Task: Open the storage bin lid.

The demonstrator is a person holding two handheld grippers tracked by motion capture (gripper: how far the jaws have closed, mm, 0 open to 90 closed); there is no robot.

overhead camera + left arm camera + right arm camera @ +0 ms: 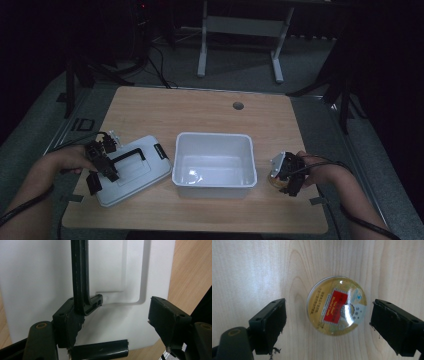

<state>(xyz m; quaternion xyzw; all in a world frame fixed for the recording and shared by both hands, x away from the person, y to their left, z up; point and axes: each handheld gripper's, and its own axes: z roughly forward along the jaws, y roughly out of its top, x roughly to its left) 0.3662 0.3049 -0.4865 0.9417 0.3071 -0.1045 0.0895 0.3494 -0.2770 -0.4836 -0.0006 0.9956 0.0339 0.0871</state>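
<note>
- Your right gripper (327, 322) hangs over a small round tin (337, 305) near the right edge of the counter (200, 107), its jaws spread wide on either side and touching nothing.
- The tin looks light, stiff and metal, with a glossy domed lid that is probably slippery; take it across the rim, at its widest.
- Your left gripper (111, 322) rests on the white lid (132, 170) near the counter's left edge; its jaws stand partly open, one beside the lid's black handle (80, 277), gripping nothing.
- A white bin (215, 160) sits open between them.
</note>
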